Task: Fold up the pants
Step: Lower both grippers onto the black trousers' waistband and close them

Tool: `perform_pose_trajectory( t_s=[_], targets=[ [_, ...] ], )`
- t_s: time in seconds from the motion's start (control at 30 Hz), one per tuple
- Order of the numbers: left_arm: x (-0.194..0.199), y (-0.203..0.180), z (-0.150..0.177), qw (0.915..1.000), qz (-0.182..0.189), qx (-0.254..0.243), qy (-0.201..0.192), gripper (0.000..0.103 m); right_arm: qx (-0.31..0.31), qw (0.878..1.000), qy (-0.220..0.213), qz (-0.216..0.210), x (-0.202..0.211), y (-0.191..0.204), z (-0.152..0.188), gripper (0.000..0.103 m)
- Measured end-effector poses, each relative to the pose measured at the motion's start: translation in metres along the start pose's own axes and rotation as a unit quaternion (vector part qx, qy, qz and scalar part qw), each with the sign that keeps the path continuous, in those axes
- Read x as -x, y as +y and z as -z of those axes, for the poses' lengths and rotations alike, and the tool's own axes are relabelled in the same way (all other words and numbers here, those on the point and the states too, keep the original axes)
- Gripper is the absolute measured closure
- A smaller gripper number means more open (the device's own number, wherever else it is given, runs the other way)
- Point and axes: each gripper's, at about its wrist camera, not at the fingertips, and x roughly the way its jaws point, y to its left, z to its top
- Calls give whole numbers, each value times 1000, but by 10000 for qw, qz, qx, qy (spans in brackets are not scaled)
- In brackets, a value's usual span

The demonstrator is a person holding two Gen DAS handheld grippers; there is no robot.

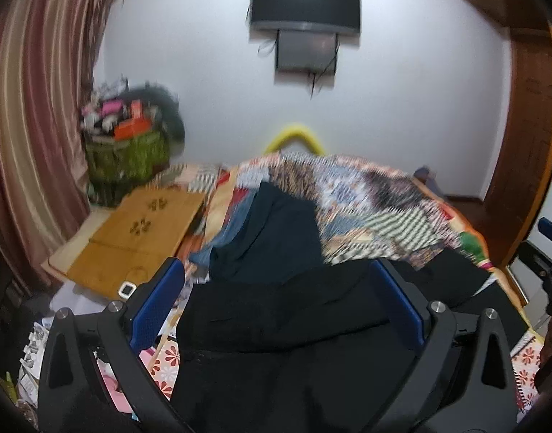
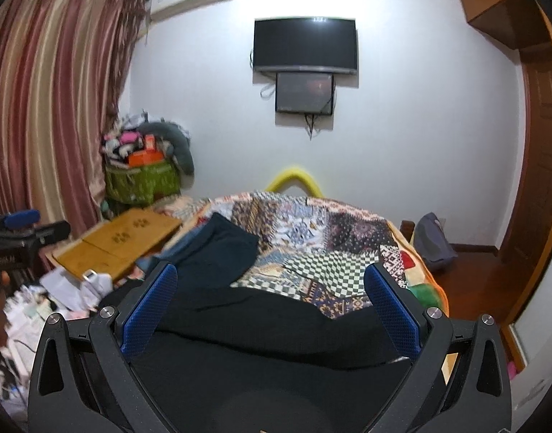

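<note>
Spreading wide, the left tongs (image 1: 279, 303) hover with both blue pads apart above the black pants (image 1: 283, 321), gripping nothing. The right tongs (image 2: 270, 310) are likewise wide, their pads set to either side of the same dark cloth without pinching it. The pants lie across the near part of the bed, one leg running away over the patchwork quilt (image 2: 333, 252) toward its far left side; motion blur in the left view makes their folds hard to read, so how they are creased I cannot tell. Left of the bed lies a wooden board (image 2: 120, 245) amid scattered papers, with a green basket (image 2: 142, 180) of clutter beyond it beside striped curtains (image 2: 48, 101). A dark television (image 2: 305, 44) hangs on the far wall.
</note>
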Motion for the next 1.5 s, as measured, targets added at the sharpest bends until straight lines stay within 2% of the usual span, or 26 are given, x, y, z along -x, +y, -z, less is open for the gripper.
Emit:
perform_pose_trajectory(
  t_s=[0.13, 0.27, 0.4, 0.53, 0.6, 0.8, 0.93, 0.97, 1.0, 1.13, 1.2, 1.23, 1.3, 1.43, 1.47, 1.5],
  targets=[
    [-66, 27, -5, 9978, -270, 24, 598, 0, 100, 9990, 406, -127, -44, -9, 7, 0],
    [-130, 56, 0, 9909, -381, 122, 1282, 0, 267, 9953, 880, -310, -86, -17, 15, 0],
    [-187, 90, 10, 9788, -437, 399, 1959, 0, 443, 9890, 1337, -452, -128, -24, 23, 0],
    [-233, 115, 24, 9664, -507, 652, 2435, 0, 538, 9804, 1736, -761, -161, -28, 33, 1],
    [-251, 127, 33, 9596, -533, 764, 2654, 8, 520, 9743, 1978, -943, -178, -30, 35, 2],
    [-298, 144, 62, 9400, -530, 996, 3218, 20, 450, 9537, 2654, -1341, -230, -31, 42, 6],
    [-321, 149, 74, 9321, -409, 1101, 3426, 28, 522, 9376, 3066, -1557, -257, -26, 51, 12],
    [-326, 149, 77, 9301, -329, 1151, 3472, 34, 548, 9337, 3158, -1596, -264, -24, 53, 12],
    [-330, 150, 79, 9290, -265, 1194, 3492, 42, 583, 9311, 3223, -1607, -270, -22, 54, 14],
    [-335, 149, 82, 9304, -116, 1323, 3417, 55, 673, 9223, 3431, -1648, -288, -15, 61, 23],
    [-335, 148, 82, 9308, -35, 1355, 3395, 65, 578, 9145, 3566, -1823, -296, -15, 64, 28],
    [-335, 147, 81, 9310, -50, 1355, 3388, 66, 528, 9121, 3602, -1883, -298, -15, 65, 29],
    [-332, 146, 79, 9320, -86, 1332, 3369, 76, 479, 9120, 3596, -1912, -298, -13, 67, 31],
    [-320, 138, 72, 9397, -146, 1071, 3244, 90, 448, 9119, 3626, -1871, -293, -6, 72, 48],
    [-316, 136, 69, 9420, -193, 987, 3203, 91, 574, 9125, 3610, -1836, -290, -1, 74, 51],
    [-314, 135, 68, 9433, -215, 940, 3178, 91, 662, 9125, 3595, -1838, -286, 3, 75, 58]
  ],
)
